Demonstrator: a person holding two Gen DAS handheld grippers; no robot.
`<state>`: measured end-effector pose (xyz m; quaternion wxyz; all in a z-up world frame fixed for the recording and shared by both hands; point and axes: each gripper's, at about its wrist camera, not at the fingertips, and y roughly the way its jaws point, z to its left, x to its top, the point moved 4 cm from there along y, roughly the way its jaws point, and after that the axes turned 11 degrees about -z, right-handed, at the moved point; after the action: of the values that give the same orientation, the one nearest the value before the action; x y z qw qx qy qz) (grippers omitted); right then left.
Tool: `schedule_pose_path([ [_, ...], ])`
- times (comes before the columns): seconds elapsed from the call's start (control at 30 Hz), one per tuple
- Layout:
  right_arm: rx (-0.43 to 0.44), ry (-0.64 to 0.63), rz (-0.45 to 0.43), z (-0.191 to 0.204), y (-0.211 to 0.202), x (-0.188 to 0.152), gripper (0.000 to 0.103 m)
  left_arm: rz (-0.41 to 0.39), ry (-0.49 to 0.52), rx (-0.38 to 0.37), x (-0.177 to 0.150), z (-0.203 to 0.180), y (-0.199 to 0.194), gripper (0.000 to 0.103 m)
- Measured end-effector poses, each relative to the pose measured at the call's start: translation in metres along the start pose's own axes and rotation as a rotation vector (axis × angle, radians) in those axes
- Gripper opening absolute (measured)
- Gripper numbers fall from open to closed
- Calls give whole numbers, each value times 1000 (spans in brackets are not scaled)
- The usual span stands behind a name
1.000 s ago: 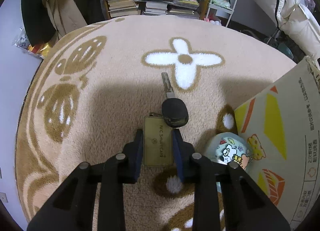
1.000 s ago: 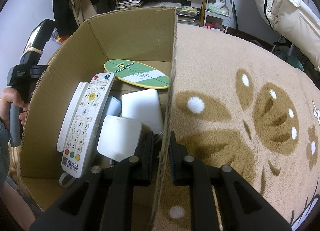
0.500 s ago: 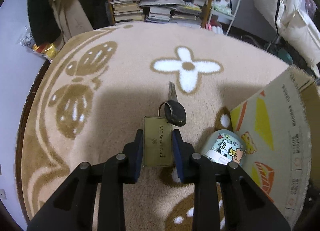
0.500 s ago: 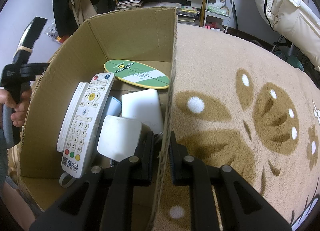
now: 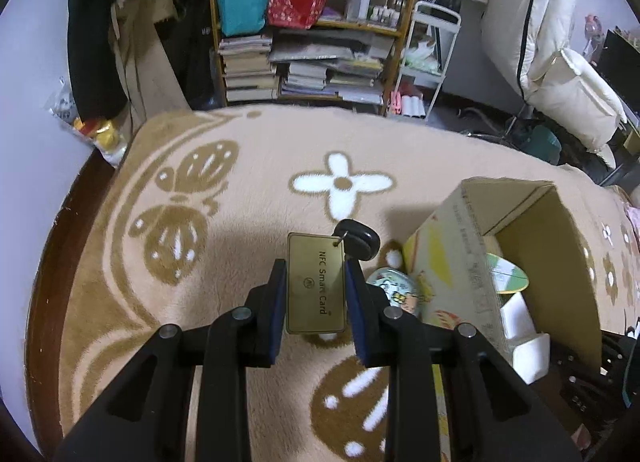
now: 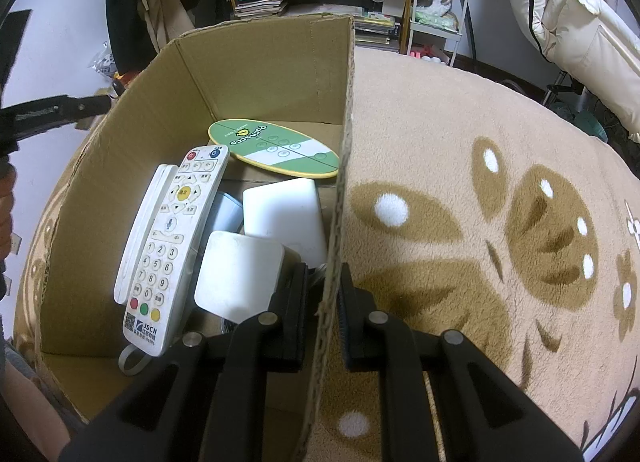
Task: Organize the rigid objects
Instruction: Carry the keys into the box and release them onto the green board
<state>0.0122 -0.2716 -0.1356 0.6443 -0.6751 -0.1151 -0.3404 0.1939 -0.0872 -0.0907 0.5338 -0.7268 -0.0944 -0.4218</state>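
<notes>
Left gripper: the left gripper [image 5: 316, 298] pinches a gold rectangular card printed "NFC Smart Card" [image 5: 316, 289] between its 2 blue-padded fingers [image 5: 276, 306], held up above the rug.
Key: a black-headed key [image 5: 357, 240] hangs from a small ring at the card's far right corner, clear of the pile.
Tin: a round cartoon-printed tin [image 5: 392, 289] lies on the rug just right of the left gripper, beside the box's outer wall.
Right gripper: the right gripper [image 6: 324, 316] is pressed together on the right-hand wall of the open brown cardboard box [image 6: 256, 61] - 1 finger inside, 1 outside.
Box contents, near to far: a white rounded-square block [image 6: 236, 274] lies nearest; a long white remote control with numbered keys and a yellow centre button [image 6: 172, 246] leans along the left, over a second white remote-shaped piece [image 6: 140, 221]; a larger white rounded block [image 6: 284, 215] sits behind the first; a green-and-white oval board with a yellow rim [image 6: 274, 147] lies at the far end.
Rug: a beige plush rug with brown leaf and white flower patterns [image 6: 480, 181] carries the box.
Background: a wooden bookshelf stacked with books [image 5: 304, 73], a teal bag and a red bag - well behind the rug.
</notes>
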Motion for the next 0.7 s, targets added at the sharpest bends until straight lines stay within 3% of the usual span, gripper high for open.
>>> schedule_pose_path([
  [0.17,1,0,-1,0,0,0,16,-39,18,-1,8,-11,-24,26],
  [0.3,0,0,0,0,0,0,16,-72,15,-52,16,-31,-46,26],
  [0.5,0,-1,0,0,0,0,16,-147,102,-113,24,-77,-79,26],
  [0.7,0,0,0,0,0,0,16,-129,139,-178,17,-108,-86,26],
])
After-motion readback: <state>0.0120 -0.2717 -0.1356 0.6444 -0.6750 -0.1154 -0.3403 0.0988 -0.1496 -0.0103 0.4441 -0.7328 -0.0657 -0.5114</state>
